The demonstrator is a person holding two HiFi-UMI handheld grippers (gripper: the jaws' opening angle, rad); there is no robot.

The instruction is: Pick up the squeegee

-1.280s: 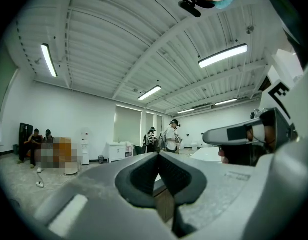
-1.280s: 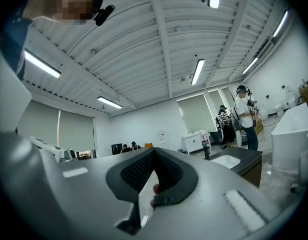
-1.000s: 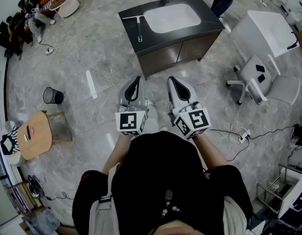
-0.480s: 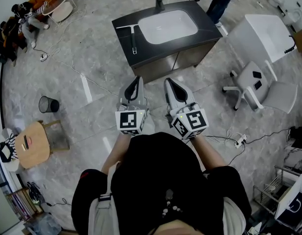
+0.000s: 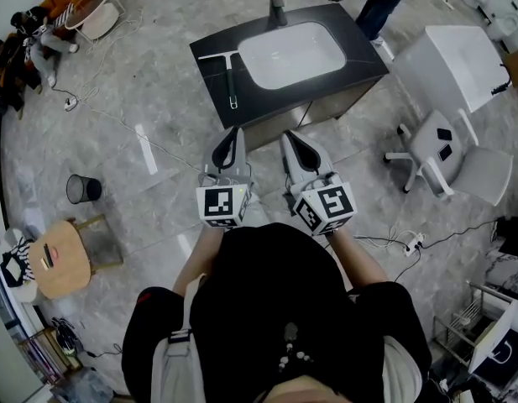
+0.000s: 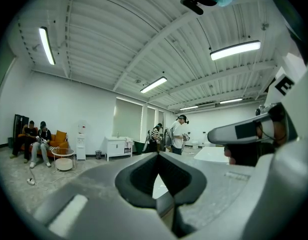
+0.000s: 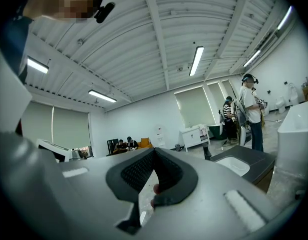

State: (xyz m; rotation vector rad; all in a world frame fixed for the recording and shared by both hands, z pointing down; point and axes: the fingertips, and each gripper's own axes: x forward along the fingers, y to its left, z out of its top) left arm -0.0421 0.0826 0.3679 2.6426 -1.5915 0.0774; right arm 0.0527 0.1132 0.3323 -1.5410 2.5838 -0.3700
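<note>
The squeegee (image 5: 227, 75) lies on the dark counter (image 5: 368, 53) of a vanity, left of the white basin (image 5: 292, 53). Its pale blade points to the far side and its dark handle points toward me. My left gripper (image 5: 230, 138) is held level just short of the vanity's near edge, shut and empty, with the squeegee straight ahead of it. My right gripper (image 5: 290, 139) is beside it, also shut with nothing in it. In the left gripper view the left gripper (image 6: 157, 155) shows its jaws meeting. The right gripper (image 7: 154, 151) in its own view looks the same, with the basin (image 7: 234, 165) ahead at the right.
A faucet (image 5: 278, 8) stands behind the basin. A white office chair (image 5: 435, 141) and a white table (image 5: 456, 53) stand to the right. At the left are a black waste bin (image 5: 78, 189) and a wooden stool (image 5: 61, 257). Cables and a power strip (image 5: 414, 242) lie on the floor. People are at the room's far side.
The person has walked forward, so the vanity and squeegee now sit closer to both grippers. Both grippers have stayed shut and side by side.
</note>
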